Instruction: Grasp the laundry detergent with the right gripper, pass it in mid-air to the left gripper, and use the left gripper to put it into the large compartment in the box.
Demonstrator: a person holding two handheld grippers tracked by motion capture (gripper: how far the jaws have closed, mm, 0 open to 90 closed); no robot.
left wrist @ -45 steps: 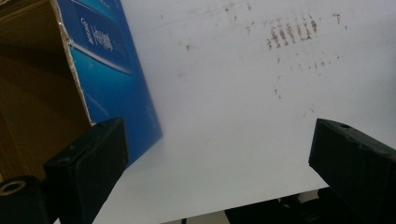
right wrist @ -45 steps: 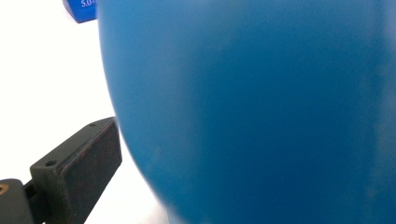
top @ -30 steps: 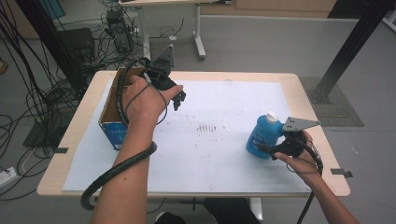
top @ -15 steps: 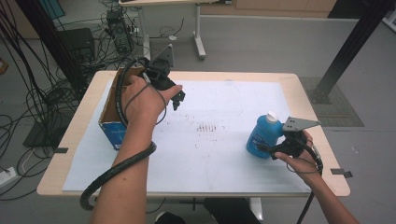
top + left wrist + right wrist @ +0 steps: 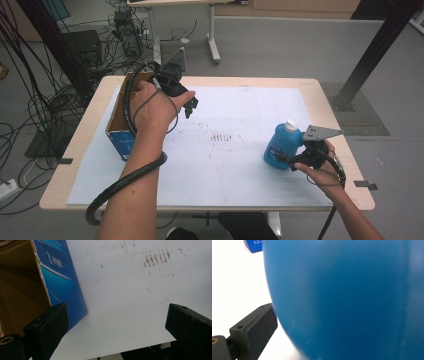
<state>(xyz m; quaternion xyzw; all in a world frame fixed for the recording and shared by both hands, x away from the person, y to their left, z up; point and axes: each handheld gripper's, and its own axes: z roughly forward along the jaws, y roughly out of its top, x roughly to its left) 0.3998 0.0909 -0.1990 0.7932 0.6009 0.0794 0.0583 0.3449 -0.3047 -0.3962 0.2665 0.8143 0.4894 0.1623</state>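
Observation:
A blue bottle [image 5: 279, 145] with a white cap stands on the white sheet at the right. My right gripper [image 5: 294, 157] is around its lower body. In the right gripper view the bottle [image 5: 349, 290] sits deep between the jaws of my right gripper [image 5: 329, 317]. One jaw presses its side and the other is hidden behind it. An open blue cardboard box [image 5: 119, 122] lies at the left. My left gripper [image 5: 188, 103] hovers just right of the box, open and empty. In the left gripper view the box [image 5: 58, 272] is beside my left gripper [image 5: 117, 325].
A white sheet [image 5: 235, 165] with faint brown marks [image 5: 222, 136] covers most of the wooden table [image 5: 330, 90]. Cables trail from both grippers over the near edge. Another table's legs, equipment and cables stand on the floor behind.

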